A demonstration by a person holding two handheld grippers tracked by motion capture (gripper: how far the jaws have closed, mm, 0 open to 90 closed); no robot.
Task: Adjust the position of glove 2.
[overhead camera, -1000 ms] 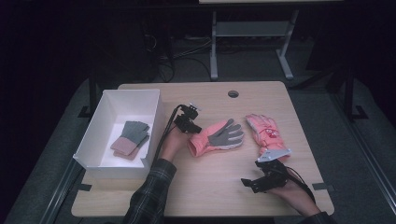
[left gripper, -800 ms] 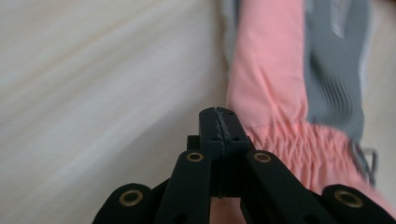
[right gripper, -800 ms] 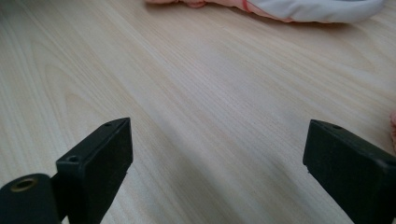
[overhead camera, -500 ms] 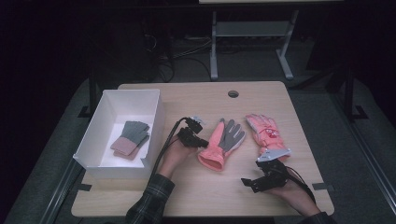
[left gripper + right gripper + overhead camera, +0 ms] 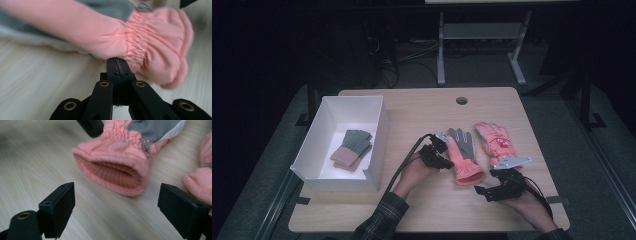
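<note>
Pink glove (image 5: 464, 159) lies centre frame on the table (image 5: 412, 105), the left gripper (image 5: 443, 159) clamped on its wrist edge. Right gripper (image 5: 492, 186), jaws apart and just been closing, faces its cuff; second glove (image 5: 494, 142) beside, white box (image 5: 379, 132) far left.

The glove (image 5: 463, 157) is pink with a grey palm and a white edge. The other glove (image 5: 496, 142) is pink with red marks. The box (image 5: 382, 131) is white. The small gloves (image 5: 352, 149) inside are grey with pink cuffs. The table (image 5: 422, 107) is pale wood. The sleeve (image 5: 379, 221) is checked.
</note>
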